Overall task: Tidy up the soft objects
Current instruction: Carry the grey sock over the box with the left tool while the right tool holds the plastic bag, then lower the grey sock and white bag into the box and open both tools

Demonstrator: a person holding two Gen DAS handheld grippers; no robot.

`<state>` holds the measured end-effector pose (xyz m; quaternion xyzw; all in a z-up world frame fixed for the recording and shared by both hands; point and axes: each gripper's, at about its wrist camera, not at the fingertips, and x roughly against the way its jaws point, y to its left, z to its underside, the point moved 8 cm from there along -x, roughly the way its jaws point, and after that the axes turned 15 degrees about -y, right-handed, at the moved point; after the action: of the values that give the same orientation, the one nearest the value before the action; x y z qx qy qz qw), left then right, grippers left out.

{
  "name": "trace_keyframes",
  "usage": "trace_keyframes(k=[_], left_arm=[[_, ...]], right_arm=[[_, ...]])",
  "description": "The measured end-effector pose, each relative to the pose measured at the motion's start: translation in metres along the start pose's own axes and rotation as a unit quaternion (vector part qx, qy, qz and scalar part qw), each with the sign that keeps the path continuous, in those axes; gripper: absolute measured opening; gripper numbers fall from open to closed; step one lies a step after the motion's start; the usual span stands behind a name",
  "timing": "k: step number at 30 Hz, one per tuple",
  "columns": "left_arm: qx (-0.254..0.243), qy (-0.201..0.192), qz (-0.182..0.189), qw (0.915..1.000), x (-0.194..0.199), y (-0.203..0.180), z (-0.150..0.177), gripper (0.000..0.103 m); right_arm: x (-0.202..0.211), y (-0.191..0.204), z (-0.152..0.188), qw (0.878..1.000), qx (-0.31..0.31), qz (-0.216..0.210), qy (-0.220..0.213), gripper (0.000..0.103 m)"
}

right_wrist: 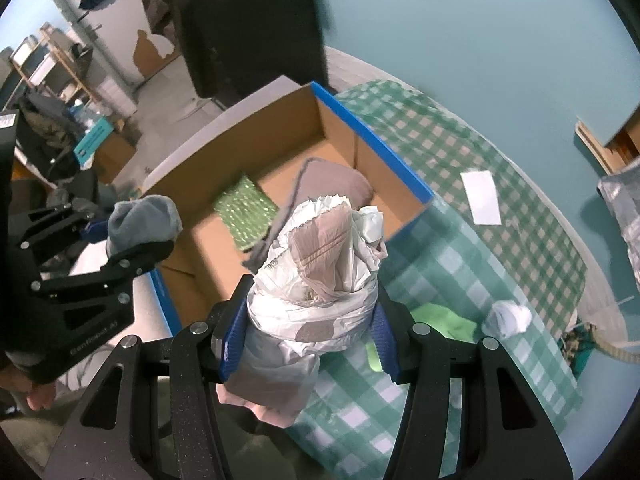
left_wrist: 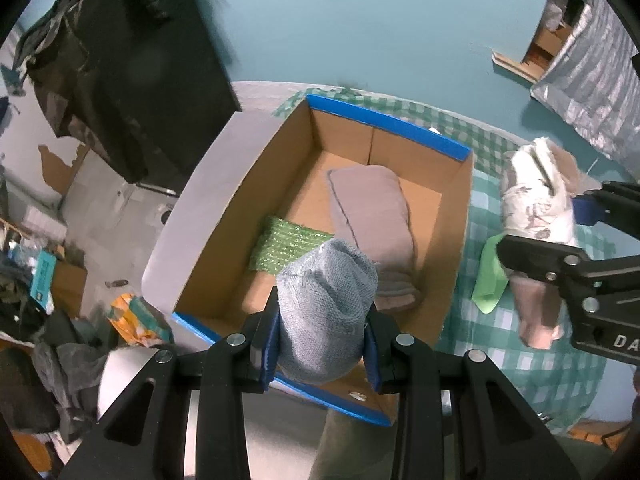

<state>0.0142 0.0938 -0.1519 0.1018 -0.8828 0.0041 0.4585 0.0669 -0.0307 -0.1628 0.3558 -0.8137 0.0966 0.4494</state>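
So the left hand-held gripper (left_wrist: 322, 344) is squeezing a rolled-up grey-blue knitted cloth (left_wrist: 326, 304) between its blue pads, jaws partly closed around it, and it's hanging right over the near edge of the open brown cardboard box with blue-taped rims (left_wrist: 384, 122). The right hand-held gripper (right_wrist: 306, 332) is doing the same kind of thing with a crumpled white plastic bag stuffed with a pinkish-beige fabric (right_wrist: 320, 264), pads pressing on both sides of the bundle, sitting just off the box's right side above the green-and-white checkered cloth (right_wrist: 460, 264) that's covering the tabletop.

Inside the box, a folded mauve-grey towel (left_wrist: 372, 216) is lying along the floor, and a sparkly green knitted square (left_wrist: 286, 248) is sitting next to it, touching or nearly so.

Out on the checkered cloth, a bright lime-green cloth (right_wrist: 440, 322) is lying just beside the right gripper, a small white balled-up sock-like thing (right_wrist: 510, 318) is near it, and a white paper slip (right_wrist: 482, 198) is lying further back.
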Motion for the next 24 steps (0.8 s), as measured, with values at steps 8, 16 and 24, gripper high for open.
trace_keyframes(k=[8,16,24], left_arm=[[0.023,0.014,-0.009,0.9996,-0.013,0.021,0.006,0.035],[0.027,0.025,-0.019,0.9992,-0.032,0.036,0.007,0.035],[0.032,0.04,-0.024,0.9984,-0.053,0.045,0.011,0.035]], right_arm=[[-0.021,0.018,-0.015,1.0,0.008,-0.015,0.006,0.054],[-0.045,0.022,-0.02,1.0,0.003,-0.014,0.023,0.055],[-0.072,0.022,-0.019,0.999,-0.003,-0.007,0.043,0.055]])
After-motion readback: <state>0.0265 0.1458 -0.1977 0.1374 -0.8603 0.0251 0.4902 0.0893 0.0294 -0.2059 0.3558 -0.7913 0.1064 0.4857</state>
